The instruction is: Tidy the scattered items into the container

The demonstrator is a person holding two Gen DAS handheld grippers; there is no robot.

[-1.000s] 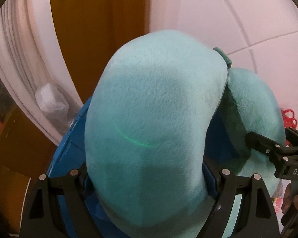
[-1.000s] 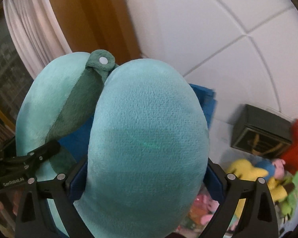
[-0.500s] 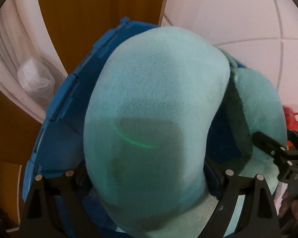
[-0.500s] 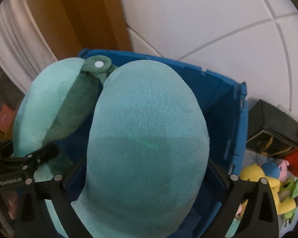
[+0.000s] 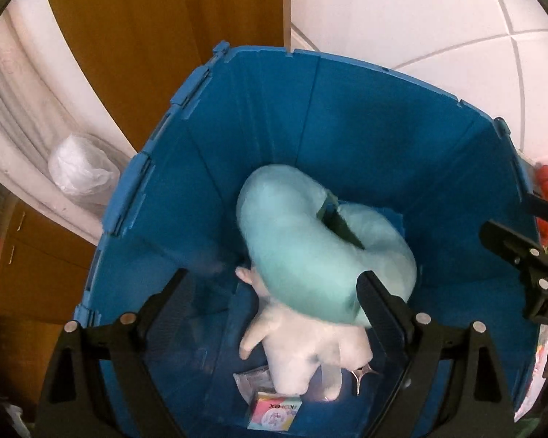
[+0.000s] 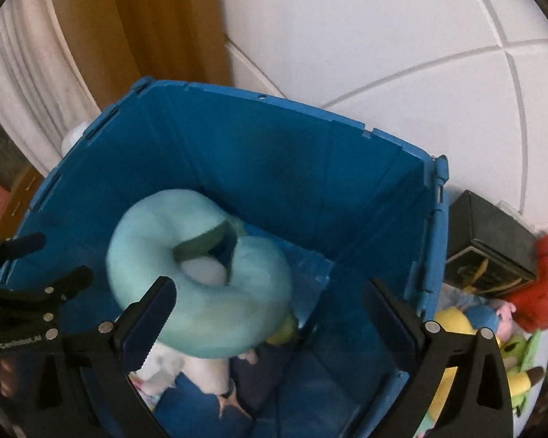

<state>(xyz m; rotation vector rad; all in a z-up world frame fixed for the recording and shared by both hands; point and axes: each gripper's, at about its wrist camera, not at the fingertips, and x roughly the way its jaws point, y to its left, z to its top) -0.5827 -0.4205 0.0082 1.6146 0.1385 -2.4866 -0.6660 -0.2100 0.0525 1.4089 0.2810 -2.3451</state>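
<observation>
The pillow (image 5: 321,252) is seen lying in the bin (image 5: 347,116), below and ahead of both sets of fingers, on top of a white plush (image 5: 303,346); it is blurred, so it cannot be told whether it is settled. It is a pale teal neck pillow, curled into a ring, with a darker green strap across its gap. It looks soft and plump.

The left gripper (image 5: 274,292) is held wide open with nothing between its fingers; its jaws have just been opening. The right gripper (image 6: 270,303) is spread just as wide and is also empty; its jaws have just been opening too. In the right view the pillow is seen past the left-hand finger (image 6: 149,314), apart from it.

A small box (image 5: 274,410) and a clear packet are seen under the plush, at the bin's floor. So part of the tidying is judged done. Outside the bin, beyond the right-hand finger of the right gripper, a black box (image 6: 489,252), a red toy (image 6: 540,284) and a yellow plush (image 6: 453,328) are left on the floor and are judged yet to be gathered.
</observation>
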